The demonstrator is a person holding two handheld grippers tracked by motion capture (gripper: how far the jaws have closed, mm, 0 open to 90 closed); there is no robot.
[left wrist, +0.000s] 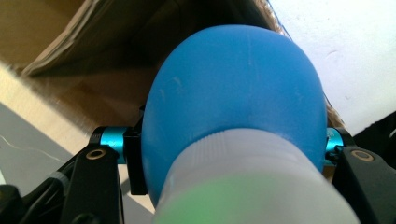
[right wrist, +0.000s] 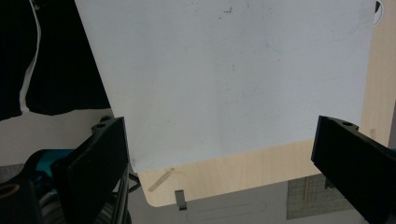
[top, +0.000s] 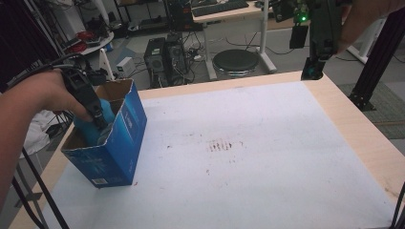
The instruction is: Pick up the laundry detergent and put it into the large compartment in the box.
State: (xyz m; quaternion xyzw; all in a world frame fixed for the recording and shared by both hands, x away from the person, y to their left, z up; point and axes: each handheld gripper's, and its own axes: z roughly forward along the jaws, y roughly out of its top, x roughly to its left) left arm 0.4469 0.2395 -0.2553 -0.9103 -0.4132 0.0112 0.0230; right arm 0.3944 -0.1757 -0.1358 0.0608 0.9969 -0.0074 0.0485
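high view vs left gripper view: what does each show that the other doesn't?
High view alone: the whole open blue cardboard box at the white table cover's left edge, and the right hand-held gripper raised over the far right corner. Left gripper view alone: the ribbed pale cap of the rounded blue plastic bottle, close up between the jaws. Both: the left hand-held gripper shut on that bottle at the box's brown inside.

Lab or tech workroom. Behind the wooden table [top: 363, 138] with its white sheet [top: 248, 157]: computer towers [top: 165, 59] on the floor amid tangled cables, a desk [top: 229, 12] with a keyboard [top: 219, 7], a round black stool [top: 235, 61] (under that desk), black frame struts [top: 377, 52] beside the table.
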